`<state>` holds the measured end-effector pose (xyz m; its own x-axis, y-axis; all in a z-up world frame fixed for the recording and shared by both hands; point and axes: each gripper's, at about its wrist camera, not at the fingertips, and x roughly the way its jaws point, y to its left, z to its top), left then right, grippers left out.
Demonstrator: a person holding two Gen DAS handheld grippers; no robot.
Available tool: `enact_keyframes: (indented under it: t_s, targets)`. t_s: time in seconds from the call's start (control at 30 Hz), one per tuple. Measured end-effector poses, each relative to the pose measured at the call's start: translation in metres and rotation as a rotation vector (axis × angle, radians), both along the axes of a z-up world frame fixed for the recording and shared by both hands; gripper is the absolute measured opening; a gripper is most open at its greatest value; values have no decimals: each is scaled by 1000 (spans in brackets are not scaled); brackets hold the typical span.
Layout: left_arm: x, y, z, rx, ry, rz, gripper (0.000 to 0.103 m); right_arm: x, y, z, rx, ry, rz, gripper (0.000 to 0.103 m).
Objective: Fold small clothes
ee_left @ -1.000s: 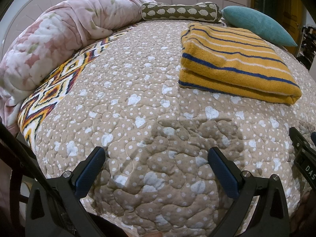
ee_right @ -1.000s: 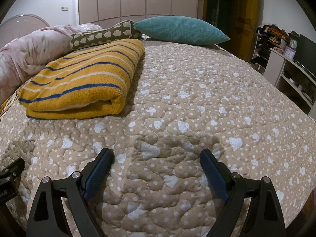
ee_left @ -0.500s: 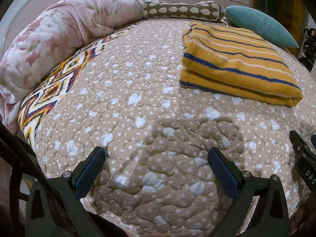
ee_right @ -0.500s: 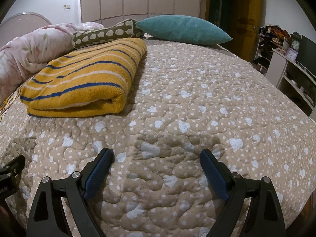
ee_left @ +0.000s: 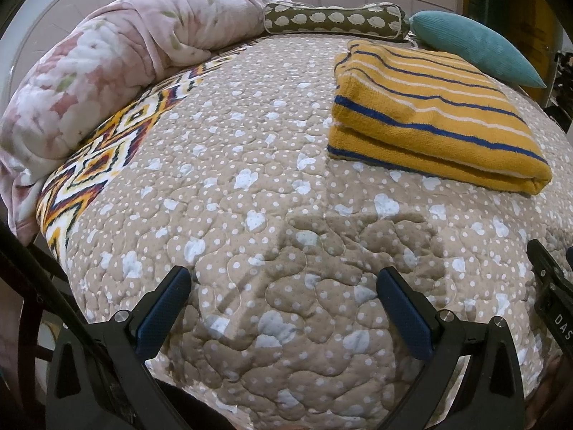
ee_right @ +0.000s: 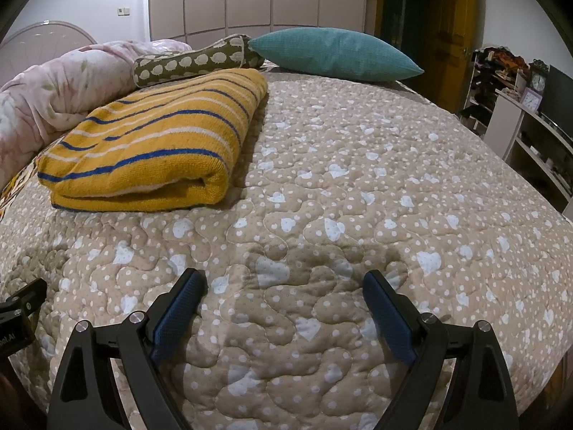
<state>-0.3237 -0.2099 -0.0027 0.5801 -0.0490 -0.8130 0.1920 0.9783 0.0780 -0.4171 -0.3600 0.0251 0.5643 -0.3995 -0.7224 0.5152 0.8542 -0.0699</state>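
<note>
Your left tongs stand wide apart with nothing between the blue-padded fingers, hovering above the near edge of the bed. Your right tongs are spread just as wide and hold nothing either, over the same near edge; a black corner of the right tongs shows at the right border of the left wrist view.

Under both lies the beige quilted bedspread with white dots and pale hearts, and each pair of tongs casts a soft shadow on it just ahead of the fingertips.

Further out, well apart from both tongs, the folded mustard-yellow knitted garment with blue and white stripes rests flat on the bedspread, its rolled fold facing you in the right wrist view. It sits ahead and to the right of your left tongs, ahead and to the left of your right tongs.

Beyond it, a teal ribbed cushion and an olive bolster printed with pale sheep shapes lie at the far end of the bed. A bunched pink floral comforter runs along the left side, over a zigzag-patterned blanket edge.
</note>
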Motion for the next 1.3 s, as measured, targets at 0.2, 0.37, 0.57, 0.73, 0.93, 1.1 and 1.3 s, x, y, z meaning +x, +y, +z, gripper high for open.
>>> enact_keyframes:
  t_s: [0.2,0.37,0.57,0.73,0.93,1.1,1.3]
  targets:
    - [0,1,0,-1,-5,1,103,2,-1,0,-8,-5,-11,94]
    - [1,1,0,0,-5,2,103,1,0,0,-8,-6,-13,94]
    - [0,0,0,0,-4,4,103,0,1,0,-9,-6,-14,94]
    - [2,1,0,0,-6,6,103,1,0,0,-9,-7,-15,94]
    - [0,0,0,0,-5,7,103,2,-1,0,-9,-6,-17,94]
    - [0,0,0,1,-4,7,103,1,1,1,-7,-1,-21,94]
    - [0,0,0,2,-4,8,103,-2,3,-1,1,13,-28,94]
